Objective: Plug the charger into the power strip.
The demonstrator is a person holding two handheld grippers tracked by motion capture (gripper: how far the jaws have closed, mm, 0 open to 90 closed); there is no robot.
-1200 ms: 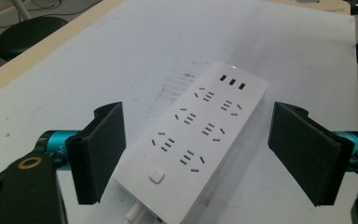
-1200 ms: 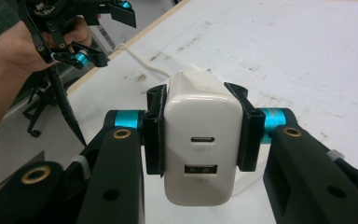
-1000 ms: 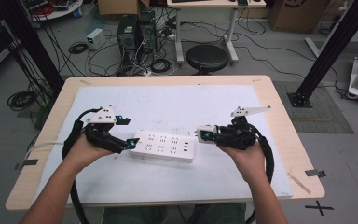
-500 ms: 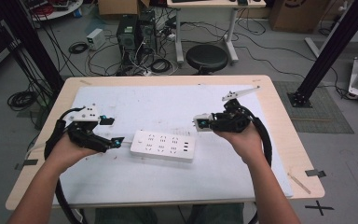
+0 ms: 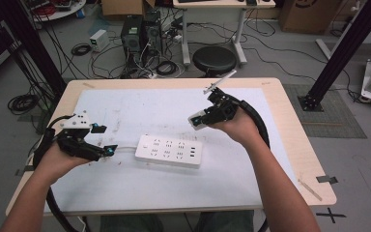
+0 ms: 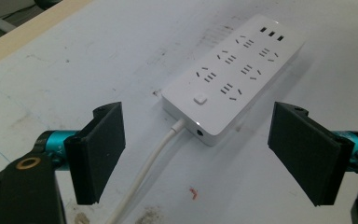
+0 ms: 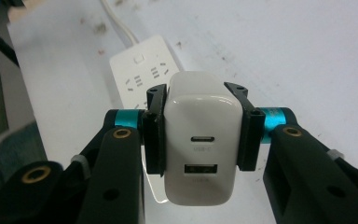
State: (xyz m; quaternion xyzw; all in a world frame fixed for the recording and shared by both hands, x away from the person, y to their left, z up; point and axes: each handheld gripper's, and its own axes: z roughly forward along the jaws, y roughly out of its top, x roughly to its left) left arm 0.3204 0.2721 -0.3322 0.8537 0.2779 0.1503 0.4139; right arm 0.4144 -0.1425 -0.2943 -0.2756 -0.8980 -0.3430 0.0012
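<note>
A white power strip (image 5: 169,151) lies flat near the middle of the counter (image 5: 290,145), its long axis running left to right, its cord (image 6: 142,175) leaving the left end. The right hand-held gripper (image 5: 198,119) hangs above and just beyond the strip's right half, jaws pinching a white USB charger (image 7: 200,140) by its sides, ports facing the camera. The sockets lie below and ahead of it, toward the person. The left hand-held gripper (image 5: 101,140) sits low, just off the strip's cord end, jaws spread wide and empty, aimed along the strip. If plugging in is the aim, the right hand is better placed; the left could steady the strip.
</note>
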